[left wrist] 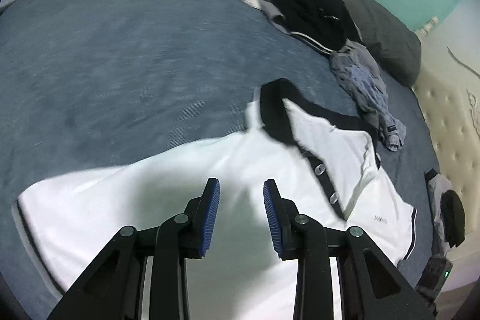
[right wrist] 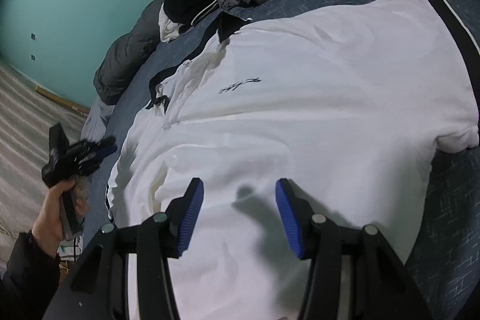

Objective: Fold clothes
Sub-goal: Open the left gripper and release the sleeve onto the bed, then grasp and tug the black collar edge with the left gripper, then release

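L gripper (left wrist: 241, 194) released, empty, above white polo (left wrist: 186, 194) | R gripper (right wrist: 239, 194) released, empty | advice: pinch hem corners squarely, fold evenly.

Shirt: white polo shirt (left wrist: 186, 170) spread flat on the blue bed (left wrist: 120, 65), front up, black collar (left wrist: 276, 110) and button placket showing, small dark script logo on the chest, black trim on the sleeve cuffs.
Place: near the bed's front edge, collar towards the pillows.
Waiting pile: black garment (left wrist: 309, 5), white piece and crumpled blue-grey clothes (left wrist: 366, 86), unfolded, heaped by the grey pillows at the bed's head.
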`<action>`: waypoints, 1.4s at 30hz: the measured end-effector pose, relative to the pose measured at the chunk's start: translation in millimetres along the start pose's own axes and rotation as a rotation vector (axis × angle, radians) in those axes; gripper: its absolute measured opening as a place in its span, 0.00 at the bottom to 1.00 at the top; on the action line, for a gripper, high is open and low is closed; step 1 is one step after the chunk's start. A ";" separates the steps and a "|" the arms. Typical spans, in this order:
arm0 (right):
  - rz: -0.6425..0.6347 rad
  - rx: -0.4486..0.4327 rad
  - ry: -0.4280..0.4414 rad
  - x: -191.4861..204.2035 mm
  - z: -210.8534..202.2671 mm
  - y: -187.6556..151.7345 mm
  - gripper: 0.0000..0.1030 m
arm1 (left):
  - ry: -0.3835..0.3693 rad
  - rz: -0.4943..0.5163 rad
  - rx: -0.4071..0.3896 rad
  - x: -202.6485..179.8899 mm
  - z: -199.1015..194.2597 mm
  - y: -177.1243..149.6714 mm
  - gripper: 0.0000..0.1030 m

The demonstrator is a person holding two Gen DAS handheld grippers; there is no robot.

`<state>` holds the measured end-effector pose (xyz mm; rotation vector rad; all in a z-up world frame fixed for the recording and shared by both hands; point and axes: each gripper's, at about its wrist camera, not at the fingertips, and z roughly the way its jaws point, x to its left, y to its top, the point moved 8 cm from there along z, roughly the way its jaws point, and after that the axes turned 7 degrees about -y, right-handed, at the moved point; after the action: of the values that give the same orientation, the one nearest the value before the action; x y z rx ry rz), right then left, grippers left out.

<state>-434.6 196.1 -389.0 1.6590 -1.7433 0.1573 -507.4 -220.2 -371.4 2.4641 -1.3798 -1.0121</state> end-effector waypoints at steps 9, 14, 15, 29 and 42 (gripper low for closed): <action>0.028 -0.005 0.009 -11.6 -3.4 6.8 0.49 | 0.034 0.039 0.007 -40.0 56.1 32.6 0.43; 0.031 0.001 0.013 -13.8 -1.3 7.0 0.49 | 0.099 0.083 0.031 -45.6 80.2 41.3 0.41; 0.033 0.001 0.014 -14.1 -1.2 6.8 0.49 | 0.108 0.092 0.042 -46.0 85.0 41.5 0.37; 0.047 0.002 0.020 -18.0 -3.4 5.0 0.49 | 0.022 0.150 0.047 -86.5 106.8 47.9 0.06; 0.051 0.002 0.018 -16.2 -4.6 4.8 0.49 | -0.099 0.140 0.022 -90.7 62.0 60.4 0.36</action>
<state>-438.4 212.8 -392.9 1.6105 -1.7729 0.1968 -620.1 -170.2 -349.0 2.3225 -1.5770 -1.1052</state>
